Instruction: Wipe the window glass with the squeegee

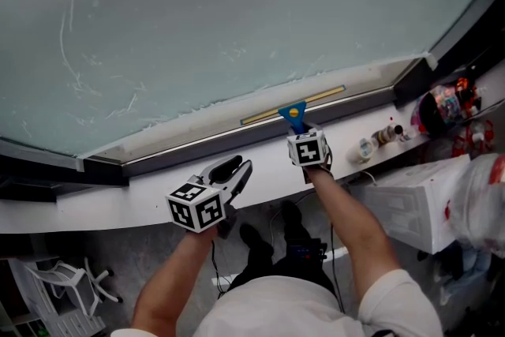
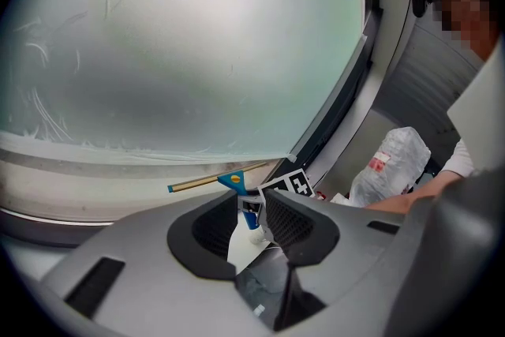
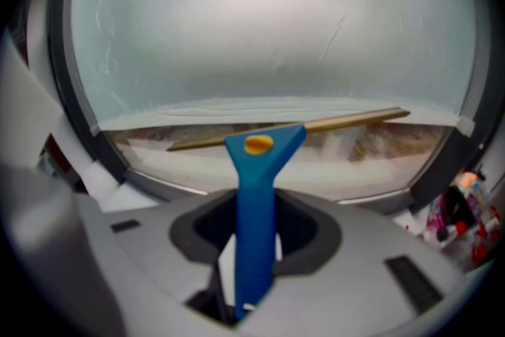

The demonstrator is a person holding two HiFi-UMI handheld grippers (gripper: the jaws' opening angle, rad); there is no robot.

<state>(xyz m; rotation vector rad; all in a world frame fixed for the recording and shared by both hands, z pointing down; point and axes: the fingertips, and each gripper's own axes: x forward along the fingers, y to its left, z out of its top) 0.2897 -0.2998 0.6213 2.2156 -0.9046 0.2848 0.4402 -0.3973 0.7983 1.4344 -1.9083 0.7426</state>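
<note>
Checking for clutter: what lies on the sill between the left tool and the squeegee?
Only bare sill between left tool and squeegee, in the head view.

White sleeves (image 1: 398, 304); grey left tool (image 2: 256, 221) and right tool (image 3: 256, 229) carry black-and-white marker cubes (image 1: 197, 207).

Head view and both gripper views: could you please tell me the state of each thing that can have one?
squeegee: held by its blue handle, blade at the glass's bottom edge.
window glass: streaked, with white residue along the bottom.
right tool: shut on the squeegee handle.
left tool: jaws apart, nothing held.
</note>
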